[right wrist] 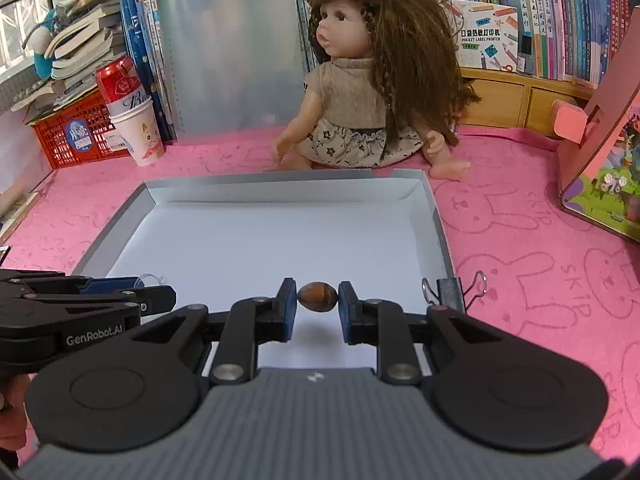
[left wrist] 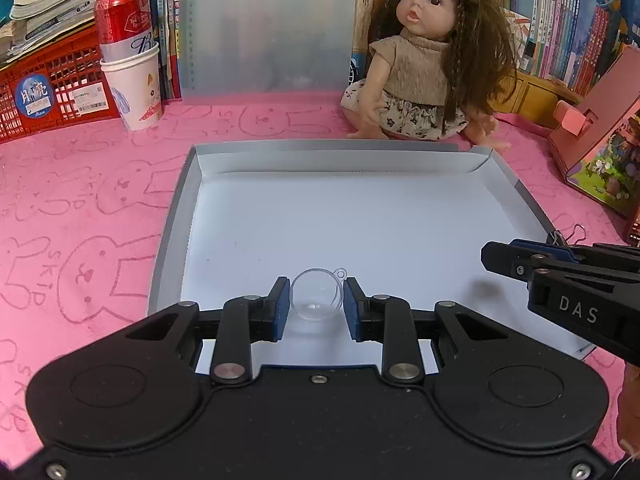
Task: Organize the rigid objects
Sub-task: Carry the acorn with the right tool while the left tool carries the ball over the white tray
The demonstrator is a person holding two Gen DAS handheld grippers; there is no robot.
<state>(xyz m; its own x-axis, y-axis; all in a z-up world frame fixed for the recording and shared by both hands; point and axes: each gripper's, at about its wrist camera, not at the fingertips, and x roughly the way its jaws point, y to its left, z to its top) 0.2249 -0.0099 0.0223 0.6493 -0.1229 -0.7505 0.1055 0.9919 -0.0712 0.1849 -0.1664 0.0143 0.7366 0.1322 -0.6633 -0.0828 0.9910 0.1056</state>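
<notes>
Between the blue pads of the left gripper (left wrist: 316, 300) a clear plastic half-sphere cup (left wrist: 316, 297) with a small loop tab on its rim is clamped, open side facing the camera; both pads are seen pressed on its sides, the jaws being only narrowly apart. Between the pads of the right gripper (right wrist: 317, 298) a small brown oval nut-like object (right wrist: 317, 297) is pinched end to end, the jaws being closed down onto it. Both held items are seen above the near part of a shallow white cardboard tray (left wrist: 176, 216) with grey outer walls; whether either touches the floor of the tray cannot be told. The 2 grippers are side by side, the right one entering the left wrist view from the right edge. On the near right corner of the tray a black binder clip (right wrist: 452, 292) is fixed. The tray lies on a pink cloth (left wrist: 80, 200) printed with rabbit outlines. Just behind the far wall of the tray a long-haired doll (right wrist: 360, 92) is seated. To the far left, a red drink can (left wrist: 124, 20) stands inside a white paper cup (left wrist: 136, 88), beside a red plastic crate (left wrist: 48, 84) holding books. Upright books (right wrist: 560, 20) line the back, and a pink cardboard box (right wrist: 600, 152) stands at far right.
</notes>
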